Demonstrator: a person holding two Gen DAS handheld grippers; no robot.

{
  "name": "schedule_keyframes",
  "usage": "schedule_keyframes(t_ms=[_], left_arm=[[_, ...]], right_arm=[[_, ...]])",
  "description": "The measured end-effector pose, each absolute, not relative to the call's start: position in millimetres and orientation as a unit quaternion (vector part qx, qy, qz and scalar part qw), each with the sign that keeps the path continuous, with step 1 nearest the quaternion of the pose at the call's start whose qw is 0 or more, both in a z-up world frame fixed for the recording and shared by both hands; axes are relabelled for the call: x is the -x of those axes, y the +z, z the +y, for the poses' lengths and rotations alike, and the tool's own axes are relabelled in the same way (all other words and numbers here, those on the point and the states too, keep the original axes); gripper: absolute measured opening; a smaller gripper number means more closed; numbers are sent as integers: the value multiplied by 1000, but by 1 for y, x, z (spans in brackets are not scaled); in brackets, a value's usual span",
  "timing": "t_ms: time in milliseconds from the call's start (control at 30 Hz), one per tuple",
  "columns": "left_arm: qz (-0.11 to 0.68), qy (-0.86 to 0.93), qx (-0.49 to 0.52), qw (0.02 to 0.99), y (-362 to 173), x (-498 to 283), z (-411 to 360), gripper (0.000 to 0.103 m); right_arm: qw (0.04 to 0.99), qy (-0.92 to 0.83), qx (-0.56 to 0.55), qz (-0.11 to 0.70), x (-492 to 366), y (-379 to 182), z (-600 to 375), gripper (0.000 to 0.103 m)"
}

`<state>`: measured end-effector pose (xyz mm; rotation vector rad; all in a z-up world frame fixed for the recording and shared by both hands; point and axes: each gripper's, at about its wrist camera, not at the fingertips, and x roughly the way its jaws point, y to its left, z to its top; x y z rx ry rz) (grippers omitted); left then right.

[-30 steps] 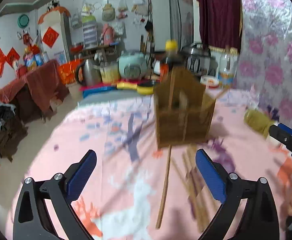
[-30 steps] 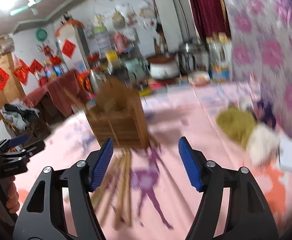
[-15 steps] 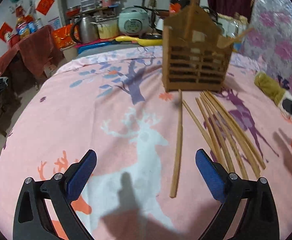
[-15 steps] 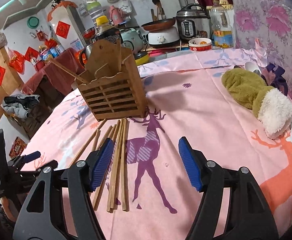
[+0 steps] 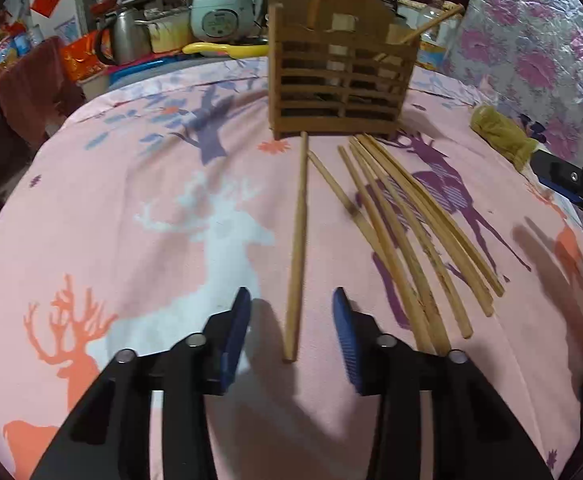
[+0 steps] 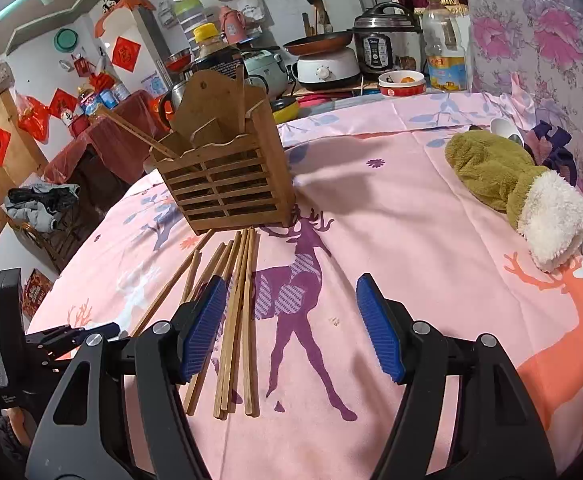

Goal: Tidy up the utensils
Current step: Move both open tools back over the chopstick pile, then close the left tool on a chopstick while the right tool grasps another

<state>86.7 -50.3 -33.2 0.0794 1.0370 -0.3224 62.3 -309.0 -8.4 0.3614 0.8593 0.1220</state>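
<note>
Wooden chopstick (image 5: 298, 240) lies alone on the pink cloth (image 5: 131, 200), at six o'clock from the holder (image 5: 339, 76). It looks light, stiff and smooth. The left gripper (image 5: 289, 332) is closing around its near end, not touching yet. The right gripper (image 6: 291, 328) hangs open, empty.

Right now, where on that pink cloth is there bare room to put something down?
Free: the wide stretch left of the lone chopstick, and the stretch between the chopstick bundle and the plush toy. Crowded: right in front of the wooden holder, where the chopsticks fan out.
</note>
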Motion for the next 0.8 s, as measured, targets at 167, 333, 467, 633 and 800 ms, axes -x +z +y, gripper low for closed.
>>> schedule_keyframes(t_ms=[167, 333, 467, 633, 800], left_arm=[[500, -147, -54, 852, -39, -86, -54, 34], [502, -130, -30, 855, -38, -87, -35, 9], [506, -120, -9, 854, -39, -93, -24, 9], [502, -114, -26, 857, -38, -91, -29, 10], [503, -114, -22, 856, -39, -91, -29, 10]], right_arm=[[889, 55, -180, 417, -62, -10, -312, 67], [882, 70, -183, 429, -56, -15, -309, 67], [871, 97, -169, 450, -49, -22, -297, 65], [862, 111, -125, 478, -45, -33, -275, 39], [853, 127, -103, 495, -37, -41, -263, 34]])
